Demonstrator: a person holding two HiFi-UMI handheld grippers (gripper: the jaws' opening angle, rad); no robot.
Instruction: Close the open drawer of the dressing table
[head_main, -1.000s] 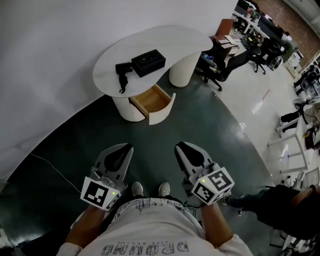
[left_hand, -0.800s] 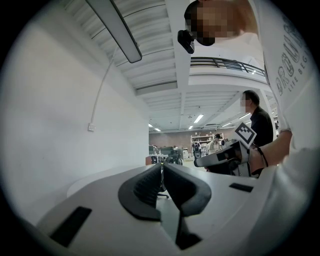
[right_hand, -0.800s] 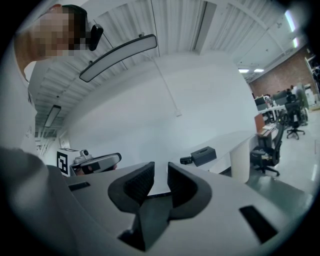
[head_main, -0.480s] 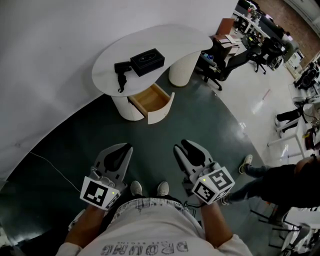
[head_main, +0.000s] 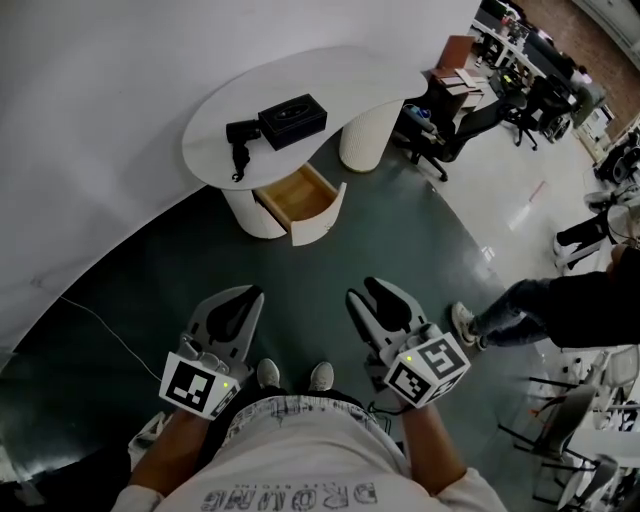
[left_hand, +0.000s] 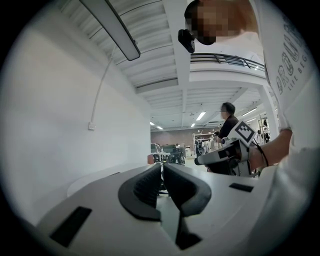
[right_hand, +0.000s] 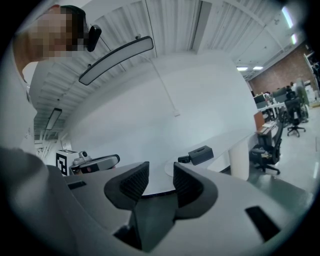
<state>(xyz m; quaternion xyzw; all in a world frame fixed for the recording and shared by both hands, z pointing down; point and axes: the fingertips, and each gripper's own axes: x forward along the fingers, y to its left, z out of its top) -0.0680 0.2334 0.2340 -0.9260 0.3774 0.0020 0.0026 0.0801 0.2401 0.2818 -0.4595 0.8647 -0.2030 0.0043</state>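
Observation:
The white dressing table (head_main: 340, 80) stands against the curved wall, far ahead of both grippers. Its wooden drawer (head_main: 298, 203) is pulled out, with the white front facing me. A black box (head_main: 293, 121) and a black hair dryer (head_main: 241, 140) lie on the top. My left gripper (head_main: 240, 303) is held low in front of me, its jaws together and empty. Beside it my right gripper (head_main: 366, 292) has its jaws opening, a clear gap between the pads with nothing in it. In the right gripper view the table (right_hand: 227, 145) and box (right_hand: 201, 154) show beyond the jaws.
A passer-by's legs (head_main: 540, 305) are on the floor to my right. Black office chairs (head_main: 455, 130) and desks crowd the far right. A thin cable (head_main: 100, 330) runs over the dark floor at left. My shoes (head_main: 290, 375) are below the grippers.
The right gripper's jaws have spread apart. The passer-by at the right has walked further up the frame. The left gripper has kept still.

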